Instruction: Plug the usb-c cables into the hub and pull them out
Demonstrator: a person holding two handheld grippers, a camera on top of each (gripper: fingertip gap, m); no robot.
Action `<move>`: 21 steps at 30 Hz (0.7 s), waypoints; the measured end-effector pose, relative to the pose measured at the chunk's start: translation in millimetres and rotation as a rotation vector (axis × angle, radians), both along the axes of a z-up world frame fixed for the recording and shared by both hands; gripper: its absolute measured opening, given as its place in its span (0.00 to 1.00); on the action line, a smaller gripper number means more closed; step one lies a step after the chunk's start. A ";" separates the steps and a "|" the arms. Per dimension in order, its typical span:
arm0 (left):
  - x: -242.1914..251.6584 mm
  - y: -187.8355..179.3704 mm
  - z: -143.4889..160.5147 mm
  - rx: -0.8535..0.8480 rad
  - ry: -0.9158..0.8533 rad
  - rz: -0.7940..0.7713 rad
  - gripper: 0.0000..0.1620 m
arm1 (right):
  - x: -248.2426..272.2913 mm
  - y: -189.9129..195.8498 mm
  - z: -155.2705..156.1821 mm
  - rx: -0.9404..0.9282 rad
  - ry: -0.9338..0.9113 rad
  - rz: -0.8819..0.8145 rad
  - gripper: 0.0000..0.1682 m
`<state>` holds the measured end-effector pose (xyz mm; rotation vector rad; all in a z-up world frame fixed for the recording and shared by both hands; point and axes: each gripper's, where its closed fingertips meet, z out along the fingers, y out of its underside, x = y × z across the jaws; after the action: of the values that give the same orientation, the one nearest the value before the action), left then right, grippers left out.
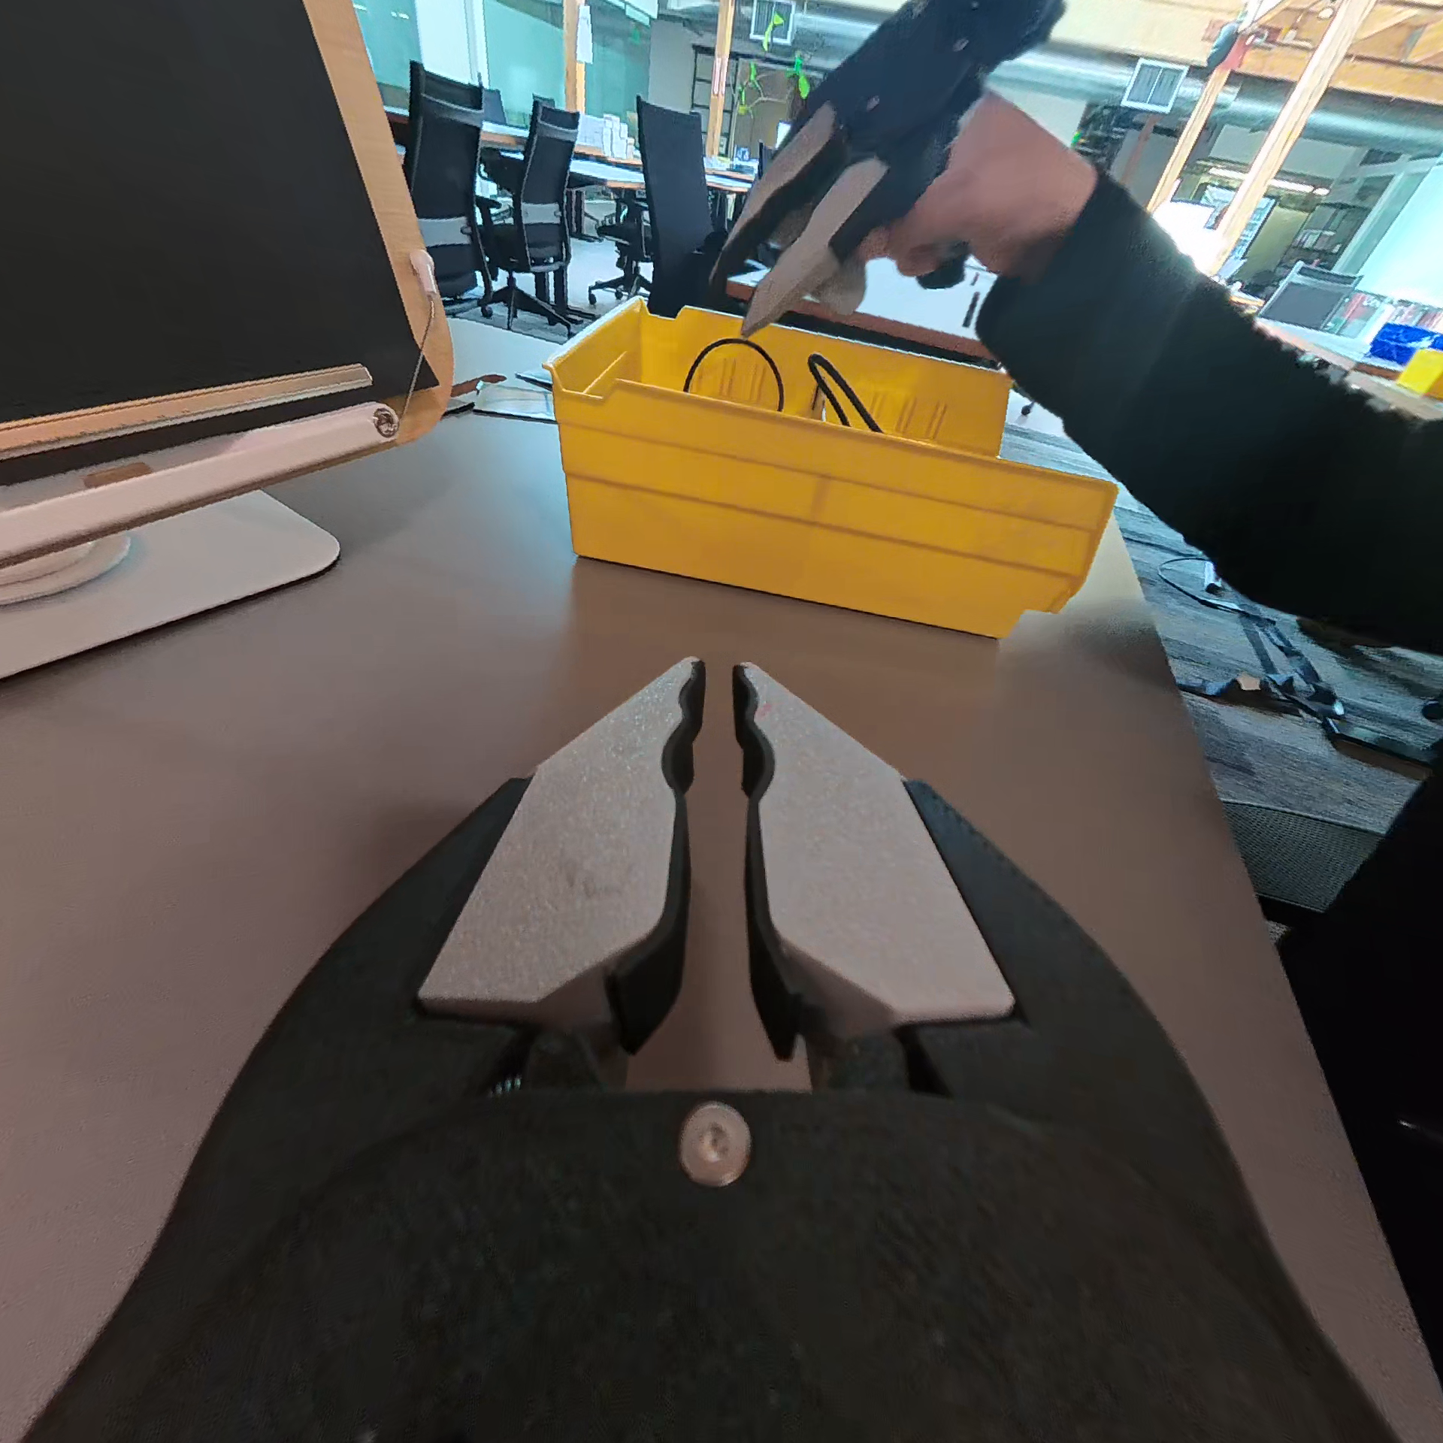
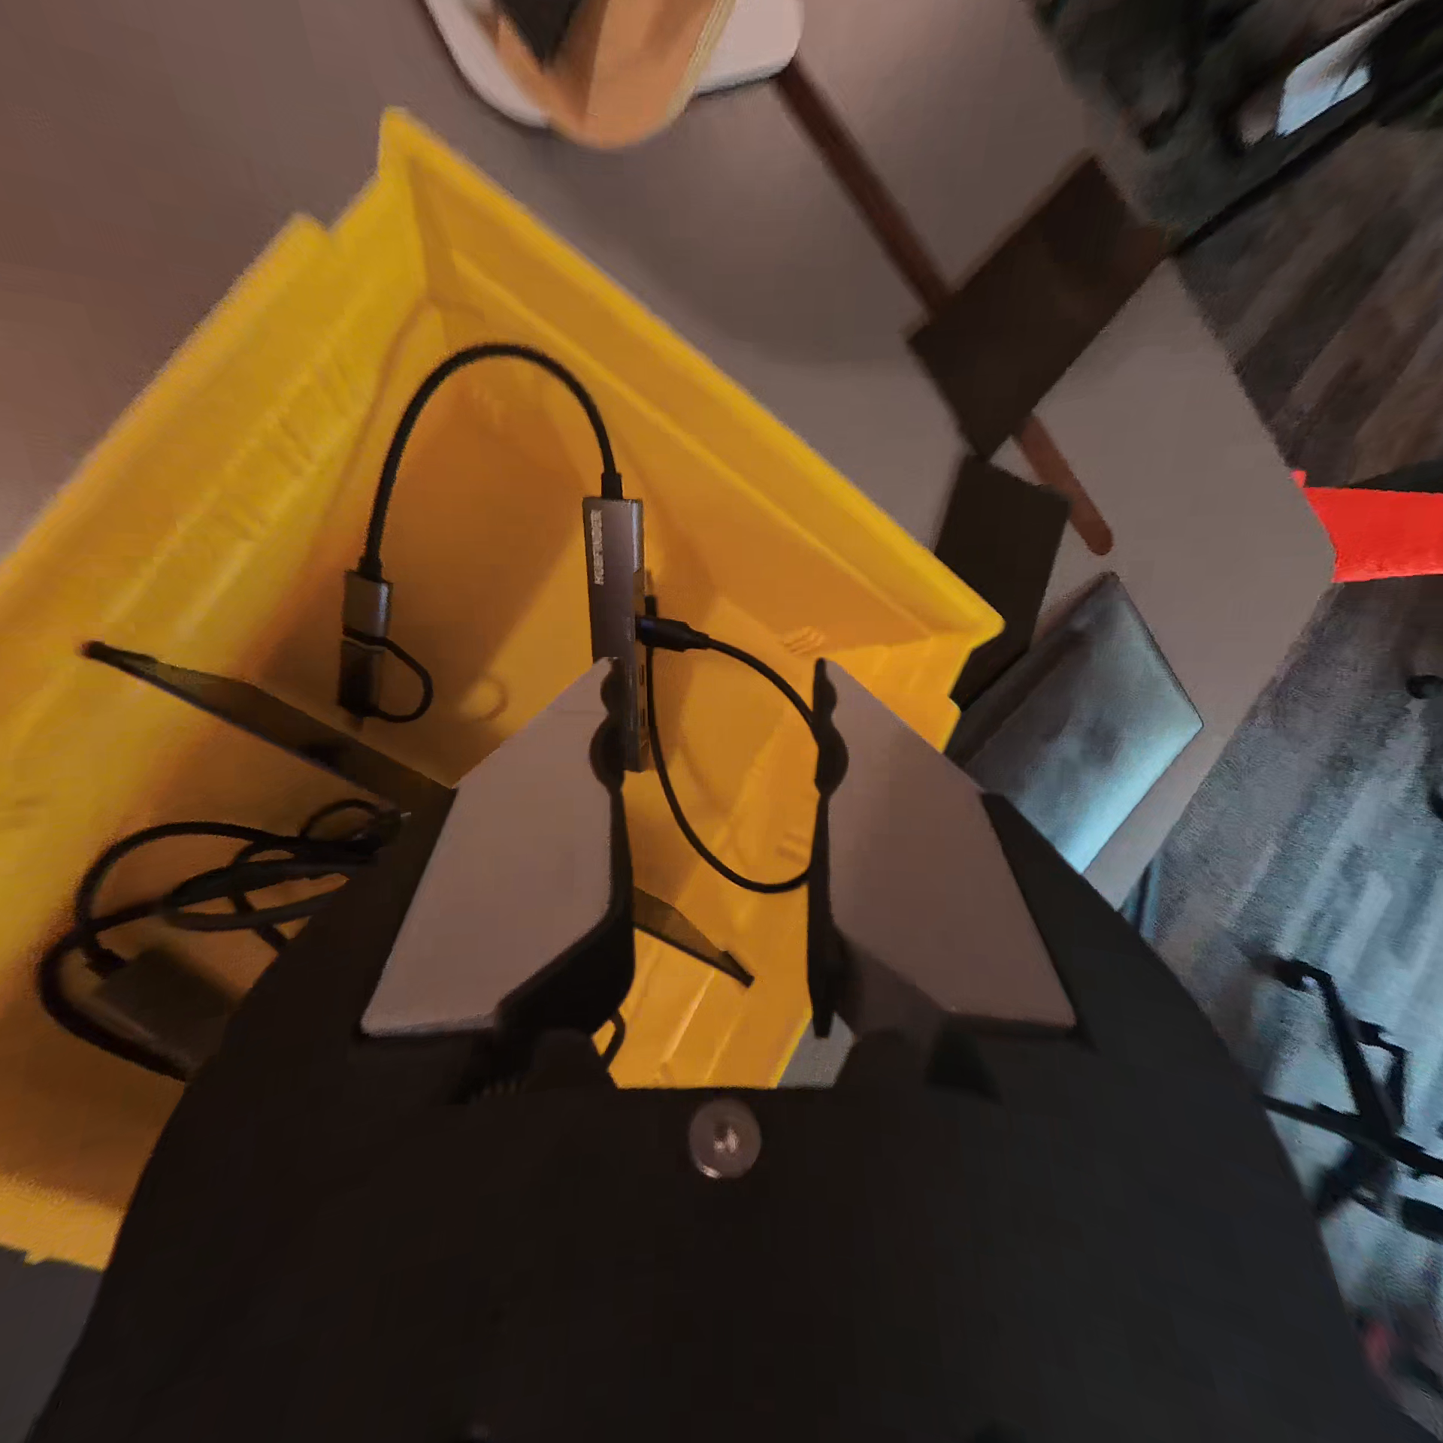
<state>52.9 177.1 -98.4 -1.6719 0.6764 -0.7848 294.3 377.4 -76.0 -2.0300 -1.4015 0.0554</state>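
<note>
Yellow bin hides its hub from the nearly closed, empty left claw; right claw gapes empty.

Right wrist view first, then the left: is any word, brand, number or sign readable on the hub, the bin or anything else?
Hub: a pale printed strip runs along its edge; too blurred to read.
Yellow bin: no writing visible in either view.
Screen on the stand: dark, no text.
Paper sheet on a far post: too small to read.
Nothing else legible.
</note>
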 end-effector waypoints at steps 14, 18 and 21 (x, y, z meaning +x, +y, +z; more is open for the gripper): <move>26.4 -11.5 -23.2 -0.020 0.157 -0.055 0.06 | 0.5 -181.5 -15.6 -0.349 0.225 0.554 0.15; 38.5 -14.0 -32.4 -0.049 0.182 -0.067 0.07 | -9.3 -196.2 -32.6 -0.383 0.232 0.516 0.15; 39.0 -12.0 -38.7 -0.039 0.239 -0.027 0.09 | -11.8 -195.0 -29.4 -0.363 0.322 0.434 0.18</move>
<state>91.9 165.1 -137.0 -1.8129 0.8557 -0.6256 282.5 182.5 -105.4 -1.8383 -1.6764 0.8387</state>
